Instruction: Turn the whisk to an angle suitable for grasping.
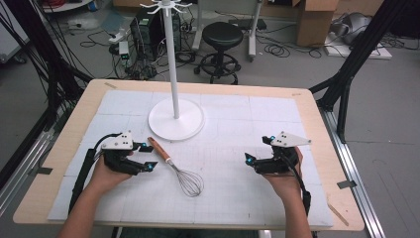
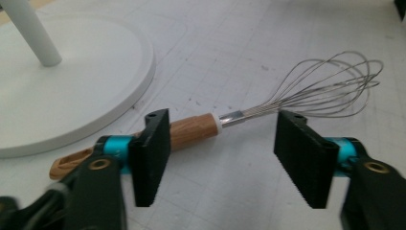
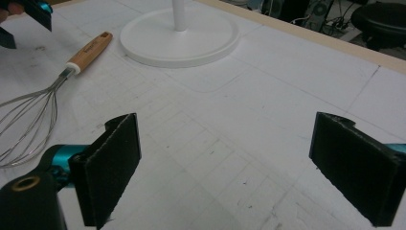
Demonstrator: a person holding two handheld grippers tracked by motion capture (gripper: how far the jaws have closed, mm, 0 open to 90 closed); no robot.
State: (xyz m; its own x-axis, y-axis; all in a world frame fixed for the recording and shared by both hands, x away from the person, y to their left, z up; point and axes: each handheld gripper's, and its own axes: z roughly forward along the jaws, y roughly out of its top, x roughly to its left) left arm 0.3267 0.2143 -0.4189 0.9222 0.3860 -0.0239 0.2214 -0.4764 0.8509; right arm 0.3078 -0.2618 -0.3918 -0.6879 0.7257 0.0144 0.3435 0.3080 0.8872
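I am lining up my left gripper [image 2: 222, 160], jaws parted and empty, on the whisk [image 2: 268, 110] lying flat on the table mat [image 1: 237, 193], just short of its wooden handle [image 2: 191, 132]. I am aiming to close squarely across that handle, not the wires. My right gripper [image 3: 225, 163] is idling wide open and empty. Beyond, the white hook stand [image 1: 176, 119] is waiting.

Table [image 1: 64, 148]: white mat [image 1: 257, 188], whisk [image 1: 176, 168], stand base [image 1: 176, 121].
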